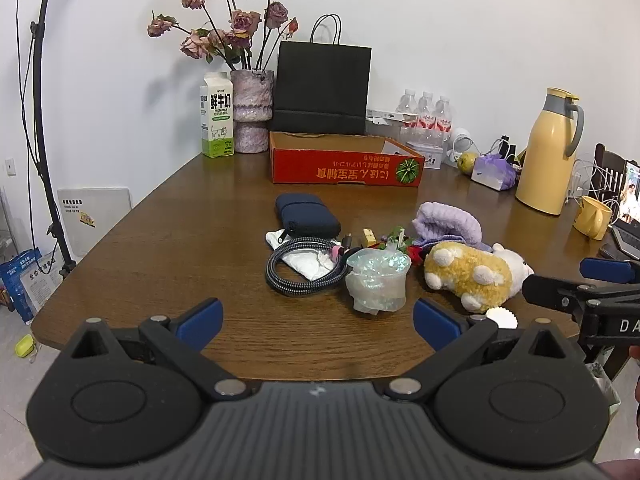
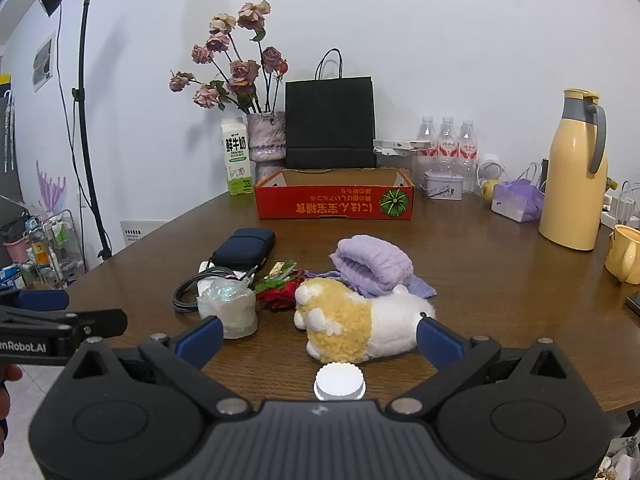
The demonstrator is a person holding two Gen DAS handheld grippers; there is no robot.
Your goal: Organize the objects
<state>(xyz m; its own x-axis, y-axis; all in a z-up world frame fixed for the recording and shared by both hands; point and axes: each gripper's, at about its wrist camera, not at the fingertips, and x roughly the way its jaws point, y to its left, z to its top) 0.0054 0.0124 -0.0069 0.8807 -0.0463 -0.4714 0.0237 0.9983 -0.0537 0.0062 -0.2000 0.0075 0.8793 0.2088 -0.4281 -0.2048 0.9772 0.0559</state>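
Both tongs spread wide, empty, hovering at near table edge. Left gripper [image 1: 316, 322] faces plastic cup [image 1: 378, 282]; right gripper [image 2: 320, 336] brackets plush toy [image 2: 356, 324], white cap [image 2: 339, 382] just below. Red box [image 2: 334, 199] beyond, likely destination.

A mug [image 2: 624, 254] is cut off by the right edge. A laptop [image 1: 629, 216] shows only partly at the frame edge. Small items [image 1: 384, 240] behind the plastic cup [image 1: 376, 280] are too jumbled to identify. The box [image 2: 334, 196] interior is hidden.
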